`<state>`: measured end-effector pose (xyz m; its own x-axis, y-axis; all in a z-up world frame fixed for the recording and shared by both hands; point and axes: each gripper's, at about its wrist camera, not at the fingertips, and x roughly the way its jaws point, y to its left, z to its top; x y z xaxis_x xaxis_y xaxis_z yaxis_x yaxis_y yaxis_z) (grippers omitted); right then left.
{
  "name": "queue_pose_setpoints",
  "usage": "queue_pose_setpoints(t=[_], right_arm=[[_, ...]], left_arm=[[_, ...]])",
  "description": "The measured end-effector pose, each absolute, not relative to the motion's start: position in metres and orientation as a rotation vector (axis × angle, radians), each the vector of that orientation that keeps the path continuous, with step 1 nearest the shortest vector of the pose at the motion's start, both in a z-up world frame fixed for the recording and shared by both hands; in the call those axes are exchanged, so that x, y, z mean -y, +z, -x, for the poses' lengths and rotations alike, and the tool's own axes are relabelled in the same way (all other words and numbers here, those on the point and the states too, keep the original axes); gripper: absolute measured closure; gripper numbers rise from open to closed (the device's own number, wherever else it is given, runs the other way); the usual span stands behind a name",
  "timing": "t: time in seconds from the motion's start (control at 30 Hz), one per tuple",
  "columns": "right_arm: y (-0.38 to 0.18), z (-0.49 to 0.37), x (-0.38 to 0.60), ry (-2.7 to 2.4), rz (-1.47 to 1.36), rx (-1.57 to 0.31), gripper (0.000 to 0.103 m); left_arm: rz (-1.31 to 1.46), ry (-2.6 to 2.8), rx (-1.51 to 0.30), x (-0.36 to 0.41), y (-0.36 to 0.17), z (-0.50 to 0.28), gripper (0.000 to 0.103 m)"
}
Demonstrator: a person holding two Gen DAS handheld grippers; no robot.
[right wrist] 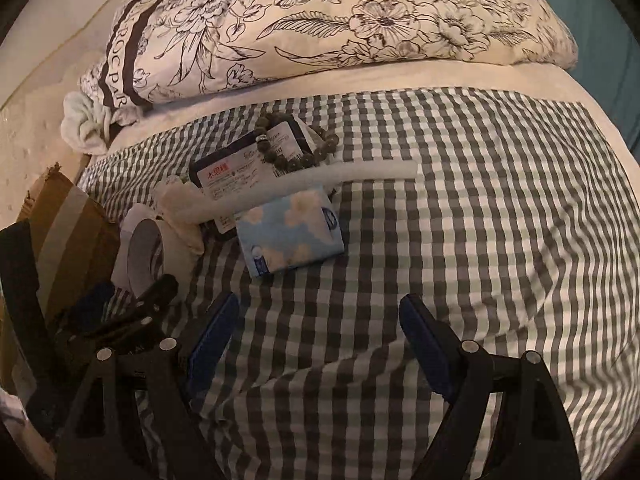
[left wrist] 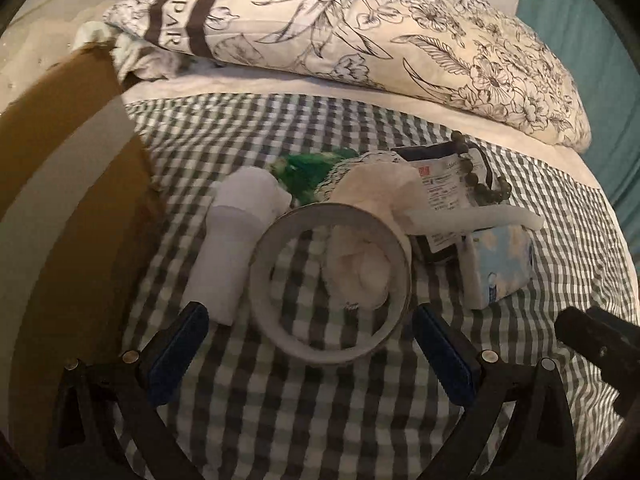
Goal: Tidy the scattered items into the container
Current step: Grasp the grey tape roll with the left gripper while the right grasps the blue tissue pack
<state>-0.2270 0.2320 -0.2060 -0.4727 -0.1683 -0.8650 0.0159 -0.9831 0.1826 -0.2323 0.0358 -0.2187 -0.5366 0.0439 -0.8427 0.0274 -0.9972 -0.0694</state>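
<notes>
Scattered items lie on a checked bedspread. In the left wrist view a roll of tape (left wrist: 280, 332) lies flat straight ahead, with a white cloth bundle (left wrist: 362, 270) inside its ring. A white bottle (left wrist: 230, 240), a green packet (left wrist: 304, 178), a dark labelled pouch (left wrist: 442, 184), a bead bracelet (left wrist: 474, 178), a white tube (left wrist: 480, 216) and a blue tissue pack (left wrist: 502, 262) lie around it. My left gripper (left wrist: 314, 356) is open, its fingers either side of the roll's near edge. A cardboard box (left wrist: 68, 152) stands at left. My right gripper (right wrist: 316, 344) is open and empty, short of the tissue pack (right wrist: 290, 236).
A floral pillow (left wrist: 360, 28) lies across the bed's far end, with a white crumpled cloth (right wrist: 86, 124) beside it. The box (right wrist: 68, 224) and my left gripper (right wrist: 132, 304) sit at the left of the right wrist view. Checked spread (right wrist: 480, 220) stretches to the right.
</notes>
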Motion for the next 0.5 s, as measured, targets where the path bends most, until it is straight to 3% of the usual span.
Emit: queue_pose_setpoints(t=[0.4, 0.5], right_arm=[[-0.225, 0.266, -0.226, -2.55, -1.625, 0.235, 0.02], [-0.235, 0.275, -0.22, -2.536, -1.644, 0.199, 0.02]], left_arm=[[1.477, 2.734, -0.013, -0.03, -0.233, 0.267, 0.0], [1.624, 2.598, 0.026, -0.031, -0.252, 0.276, 0.0]])
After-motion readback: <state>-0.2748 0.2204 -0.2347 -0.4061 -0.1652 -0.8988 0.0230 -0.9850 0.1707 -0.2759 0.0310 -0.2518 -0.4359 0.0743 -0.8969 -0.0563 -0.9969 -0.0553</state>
